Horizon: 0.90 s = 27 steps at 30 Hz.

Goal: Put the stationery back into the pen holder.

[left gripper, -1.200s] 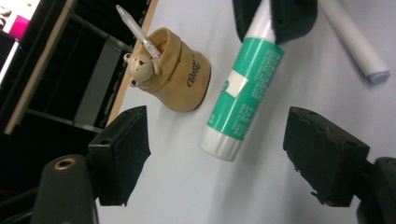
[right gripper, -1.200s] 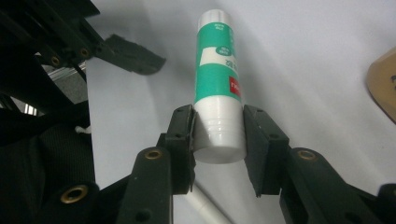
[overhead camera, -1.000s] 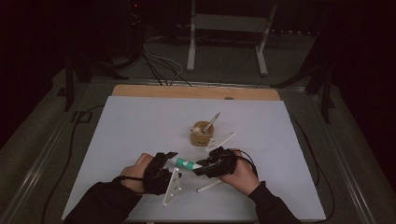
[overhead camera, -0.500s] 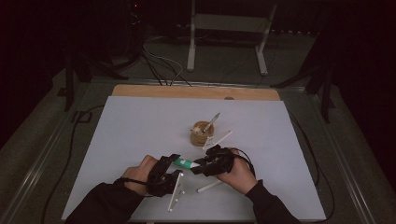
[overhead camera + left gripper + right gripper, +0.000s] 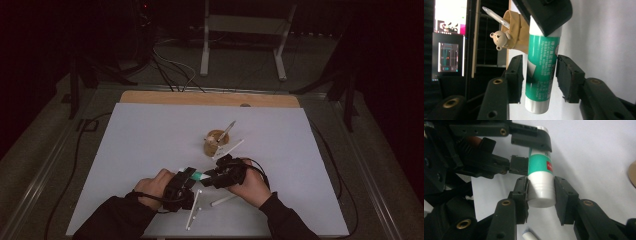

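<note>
Green-and-white glue stick (image 5: pixel 200 176) is hanging just above the white bench (image 5: pixel 140 145), spanning the two grippers near its front edge. Right gripper (image 5: pixel 541 192): fingers (image 5: pixel 522 195) are pressing on the white cap end, gripping it. Left gripper (image 5: pixel 539 75): fingers (image 5: pixel 515 75) have just been closing around the green body; the left one is touching it, the right one is standing just off it. Tan bear-shaped holder (image 5: pixel 216 142) with a pen is sitting near, behind. White sticks (image 5: pixel 194 212) are lying beside the hands.
</note>
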Each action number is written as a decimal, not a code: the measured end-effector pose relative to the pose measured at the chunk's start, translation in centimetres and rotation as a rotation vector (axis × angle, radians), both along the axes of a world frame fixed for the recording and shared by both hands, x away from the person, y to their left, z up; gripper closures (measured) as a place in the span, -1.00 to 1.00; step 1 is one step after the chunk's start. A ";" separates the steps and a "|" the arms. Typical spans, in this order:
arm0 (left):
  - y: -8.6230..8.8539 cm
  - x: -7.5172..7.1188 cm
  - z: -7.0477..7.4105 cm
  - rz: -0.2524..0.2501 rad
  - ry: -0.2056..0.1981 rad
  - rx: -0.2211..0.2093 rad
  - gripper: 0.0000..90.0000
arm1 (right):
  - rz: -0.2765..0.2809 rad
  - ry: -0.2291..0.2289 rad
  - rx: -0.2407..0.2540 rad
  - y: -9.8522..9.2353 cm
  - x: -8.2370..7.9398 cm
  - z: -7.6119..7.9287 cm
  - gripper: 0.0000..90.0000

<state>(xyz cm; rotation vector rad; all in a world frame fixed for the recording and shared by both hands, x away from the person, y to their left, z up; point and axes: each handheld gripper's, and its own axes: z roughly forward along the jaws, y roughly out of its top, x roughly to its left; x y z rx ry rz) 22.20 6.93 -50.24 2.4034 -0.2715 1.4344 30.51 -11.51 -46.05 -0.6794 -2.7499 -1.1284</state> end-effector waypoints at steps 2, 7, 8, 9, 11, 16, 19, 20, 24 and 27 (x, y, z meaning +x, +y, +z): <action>0.0 0.0 0.0 0.003 -0.007 0.004 0.36 | 0.002 0.005 0.000 0.1 0.0 0.0 0.44; -0.1 0.0 -0.3 -0.003 -0.031 0.029 0.46 | 0.000 0.004 -0.001 0.3 0.0 0.1 0.44; -0.1 0.1 -0.3 -0.003 -0.033 0.035 0.46 | 0.002 0.003 -0.002 0.3 0.0 0.0 0.44; -0.1 0.1 -0.3 -0.003 -0.034 0.040 0.47 | 0.001 0.001 -0.004 0.3 0.0 0.0 0.44; -0.1 0.1 -0.3 -0.004 -0.034 0.045 0.48 | 0.001 0.000 -0.004 0.3 0.0 0.0 0.44; -0.2 0.3 -0.2 0.015 -0.016 0.018 0.49 | -0.009 -0.021 0.021 0.1 0.0 0.0 0.42; 0.1 0.6 0.1 0.031 0.005 -0.001 0.49 | -0.017 -0.033 0.041 -0.1 0.0 0.2 0.38; 0.3 0.8 0.2 0.036 0.022 -0.015 0.49 | -0.033 -0.047 0.072 -0.7 0.0 0.5 0.31; 1.0 1.4 0.6 0.057 0.078 -0.072 0.49 | -0.046 -0.069 0.108 -1.5 0.1 0.9 0.27; 1.5 1.7 0.9 0.067 0.121 -0.124 0.49 | -0.067 -0.087 0.134 -2.5 0.1 1.2 0.16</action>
